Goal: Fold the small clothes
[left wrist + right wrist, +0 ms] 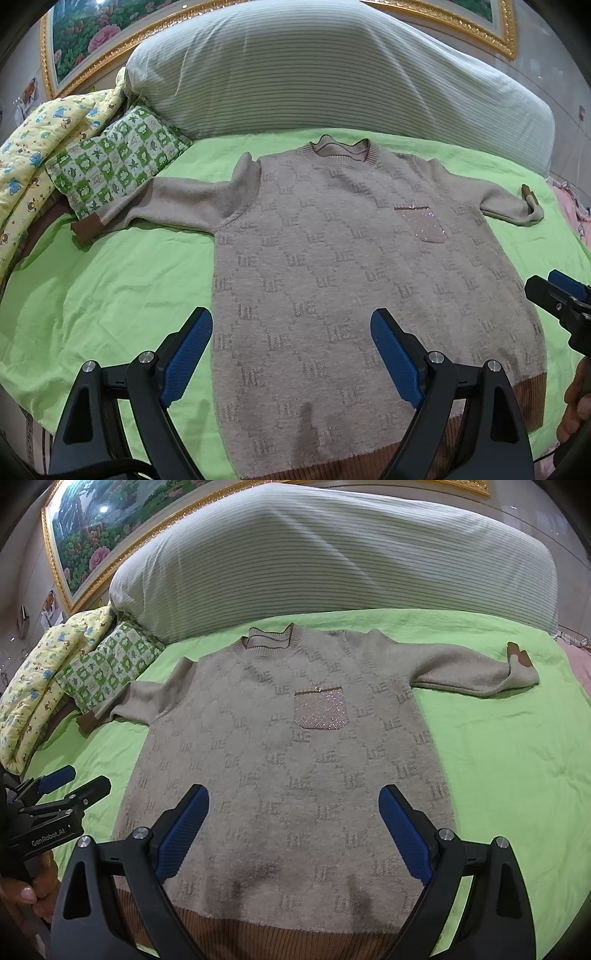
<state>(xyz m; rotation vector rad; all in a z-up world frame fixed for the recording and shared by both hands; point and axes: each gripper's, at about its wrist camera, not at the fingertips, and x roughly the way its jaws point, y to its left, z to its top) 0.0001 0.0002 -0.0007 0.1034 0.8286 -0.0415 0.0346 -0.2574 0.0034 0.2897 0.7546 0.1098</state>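
Brown folded cuff, right view clearer

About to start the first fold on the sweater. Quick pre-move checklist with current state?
1. Left gripper open, nothing between the pads: ok.
2. Right gripper open, nothing held: ok.
3. Sweater lying front up on the green sheet, body spread flat: ok.
4. Left-hand sleeve spread out: not ok, its brown cuff lies against the green checked pillow.
5. Right-hand sleeve straight: not ok, its end is bent back near the cuff.
6. Hem flat and reachable: cannot tell, the grippers hide part of it.
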